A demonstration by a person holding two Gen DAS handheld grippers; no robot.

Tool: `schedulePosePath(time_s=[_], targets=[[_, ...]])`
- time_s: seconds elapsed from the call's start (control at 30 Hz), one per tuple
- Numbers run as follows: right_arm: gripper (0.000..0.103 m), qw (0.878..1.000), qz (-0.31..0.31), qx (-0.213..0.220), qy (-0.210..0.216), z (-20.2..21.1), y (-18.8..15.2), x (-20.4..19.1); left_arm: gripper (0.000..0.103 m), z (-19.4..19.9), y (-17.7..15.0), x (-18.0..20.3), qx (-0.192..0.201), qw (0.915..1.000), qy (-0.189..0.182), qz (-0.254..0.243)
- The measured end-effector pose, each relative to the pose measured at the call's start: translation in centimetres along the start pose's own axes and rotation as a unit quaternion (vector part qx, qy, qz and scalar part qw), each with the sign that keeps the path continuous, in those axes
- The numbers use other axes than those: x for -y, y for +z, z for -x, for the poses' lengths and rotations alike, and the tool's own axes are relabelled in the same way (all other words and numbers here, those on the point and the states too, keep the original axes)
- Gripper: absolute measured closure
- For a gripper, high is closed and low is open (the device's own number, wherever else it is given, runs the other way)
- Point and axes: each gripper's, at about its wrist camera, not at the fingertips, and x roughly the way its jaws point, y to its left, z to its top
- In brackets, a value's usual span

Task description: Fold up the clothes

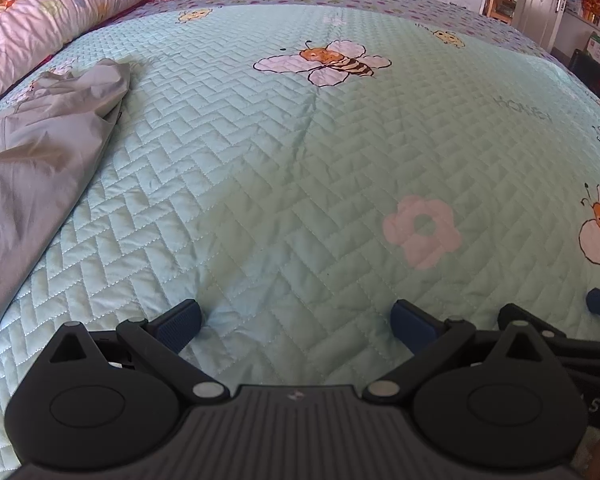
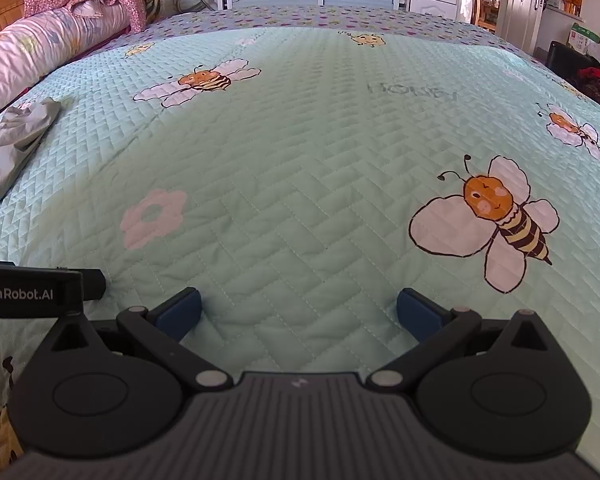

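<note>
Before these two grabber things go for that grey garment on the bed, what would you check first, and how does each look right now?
1. Left gripper open and empty: ok.
2. Right gripper open and empty: ok.
3. Grey garment in view, lying rumpled at the far left of the quilt: ok.
4. Garment within either gripper's fingers: not ok, both sit apart from it.
5. Whole garment outline visible: cannot tell, it runs past the picture's edge.
</note>
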Motion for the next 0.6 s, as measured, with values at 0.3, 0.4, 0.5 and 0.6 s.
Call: schedulePosePath(time_s=[0.3, 0.4, 0.5, 0.6], targets=[[0.0, 1.0, 0.013, -0.004, -0.002, 0.2, 0.1, -0.5, 0.0, 1.4, -1.1, 0.0, 0.052, 0.9984, 0.019, -0.002], [0.0, 1.0, 0.008, -0.011, 0.004, 0.9, 0.0, -0.1, 0.0, 2.9, -1.3, -0.1, 0.066, 0.9973, 0.034, -0.005], [0.0, 1.0, 0.009, -0.001, -0.004, 2.7, 0.2, -0.3, 0.0, 5.5, -1.0, -0.6, 0.068, 0.9974, 0.022, 0.01], [0.0, 0.999, 0.02, 0.025, -0.017, 5.7, 0.8, -1.0, 0.0, 8.3, -0.8, -1.5, 0.058, 0.9975, 0.006, 0.04]])
